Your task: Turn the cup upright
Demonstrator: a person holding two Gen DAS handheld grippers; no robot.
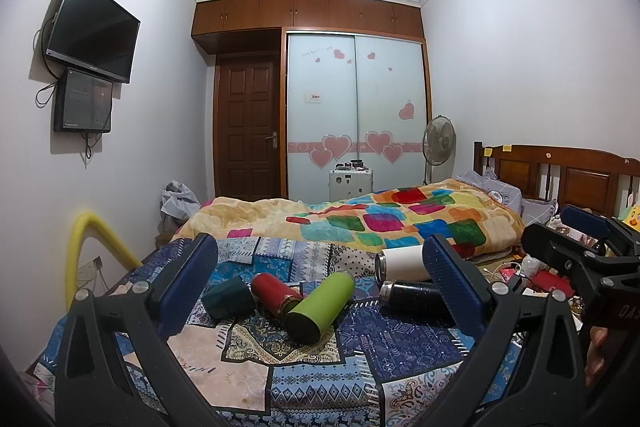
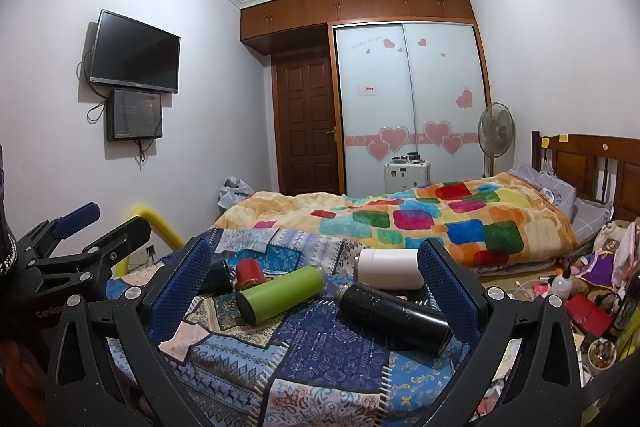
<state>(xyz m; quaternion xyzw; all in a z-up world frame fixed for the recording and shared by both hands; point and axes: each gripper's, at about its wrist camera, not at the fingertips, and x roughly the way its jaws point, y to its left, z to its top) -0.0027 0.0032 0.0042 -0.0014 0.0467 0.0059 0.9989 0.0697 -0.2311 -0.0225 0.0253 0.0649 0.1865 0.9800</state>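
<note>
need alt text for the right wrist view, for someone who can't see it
Five cups lie on their sides on a patchwork cloth: black, white, green, red and dark teal. The open right gripper frames them, touching none. The left gripper shows at the left edge, with a bedroom behind.

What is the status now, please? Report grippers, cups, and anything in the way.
Left gripper open, right gripper open, both empty. Five cups on their sides on patchwork cloth: dark green cup, red cup, green cup, white cup, black cup. Red and green touching.
</note>
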